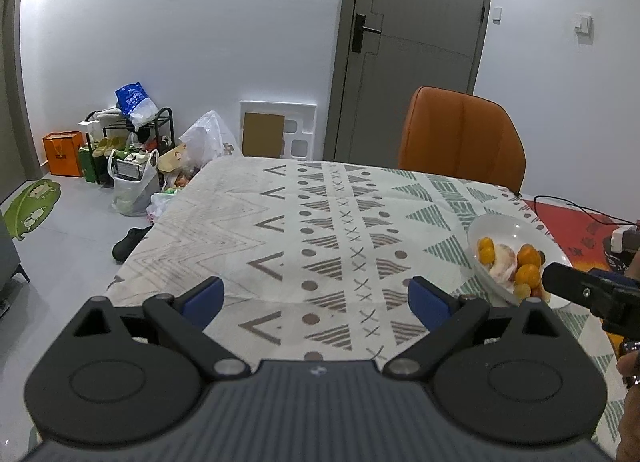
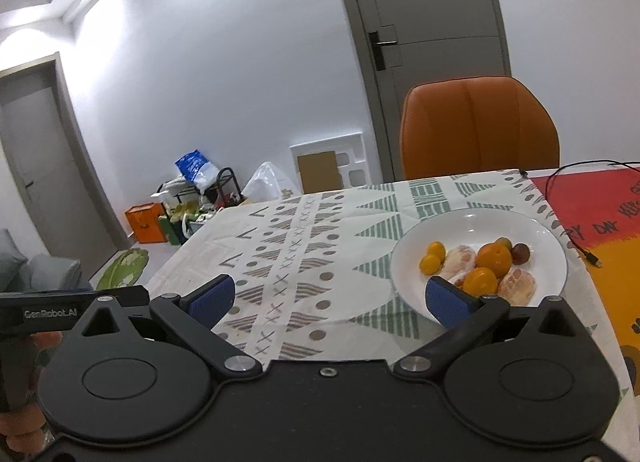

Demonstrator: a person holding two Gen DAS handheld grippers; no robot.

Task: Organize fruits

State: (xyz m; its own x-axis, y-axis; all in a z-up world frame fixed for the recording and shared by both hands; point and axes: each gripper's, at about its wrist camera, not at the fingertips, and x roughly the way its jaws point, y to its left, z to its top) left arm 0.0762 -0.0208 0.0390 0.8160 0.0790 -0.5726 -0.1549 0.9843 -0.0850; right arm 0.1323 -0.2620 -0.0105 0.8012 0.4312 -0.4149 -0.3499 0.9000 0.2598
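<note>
The right claw's finger [image 2: 452, 304] is covering the white bowl's [image 2: 532, 223] near rim; a peeled segment [image 2: 519, 286] beside it is lying partly hidden.

"GenRobot.AI" on the left tongs' [image 2: 72, 312] black body

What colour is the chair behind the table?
The chair is orange, seen best in the right wrist view.

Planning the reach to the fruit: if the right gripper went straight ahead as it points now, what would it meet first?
Probably bare tablecloth; the right gripper, jaws open, aims left of the white bowl. Depth is unclear.
</note>
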